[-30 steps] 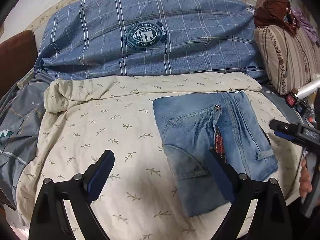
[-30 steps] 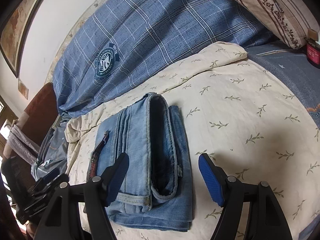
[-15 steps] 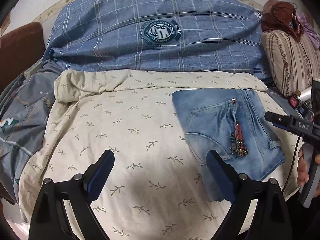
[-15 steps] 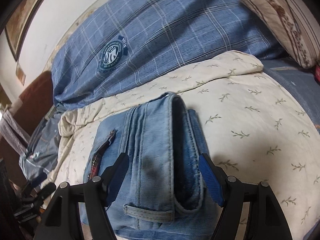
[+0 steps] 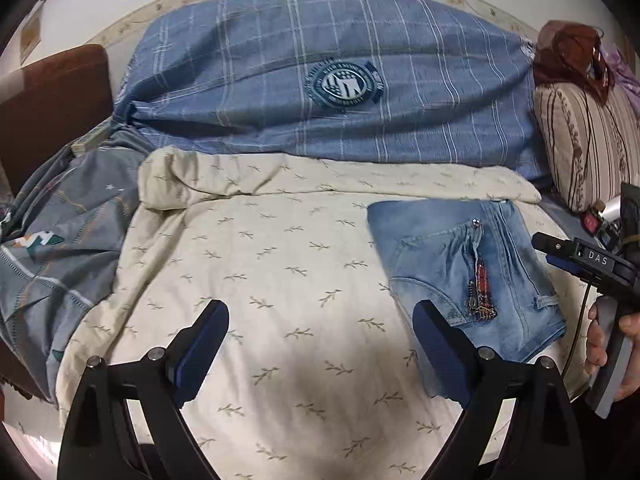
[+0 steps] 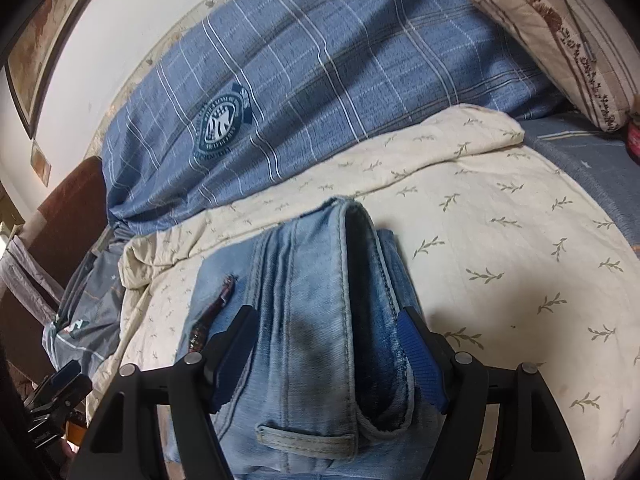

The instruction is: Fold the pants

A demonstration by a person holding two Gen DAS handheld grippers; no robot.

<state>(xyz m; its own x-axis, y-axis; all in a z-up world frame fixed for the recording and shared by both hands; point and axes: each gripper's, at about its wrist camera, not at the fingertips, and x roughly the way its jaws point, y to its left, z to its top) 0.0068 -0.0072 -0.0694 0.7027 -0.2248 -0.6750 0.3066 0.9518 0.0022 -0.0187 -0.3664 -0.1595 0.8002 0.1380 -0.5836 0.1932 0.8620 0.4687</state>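
- Denim fills the near part of the right wrist view: the folded pants [image 6: 320, 344] lie between the spread fingers of the right gripper [image 6: 326, 354], which straddles the thick folded edge; whether the pads touch the cloth I cannot tell.
- Left gripper [image 5: 320, 354] hangs wide open over bare sheet, holding nothing; its right finger sits just beside the near corner of the pants [image 5: 460, 276].
- Pants rest as a compact rectangle on the right side of the cream leaf-print sheet [image 5: 260, 280], a red-checked tab showing on top.
- Right hand [image 5: 608, 344] grips its tool's handle at the far right edge.
- Behind the sheet lies a blue plaid duvet [image 5: 328, 80] with a round badge.
- Striped pillow [image 5: 588, 148] stands beyond the pants, at right.
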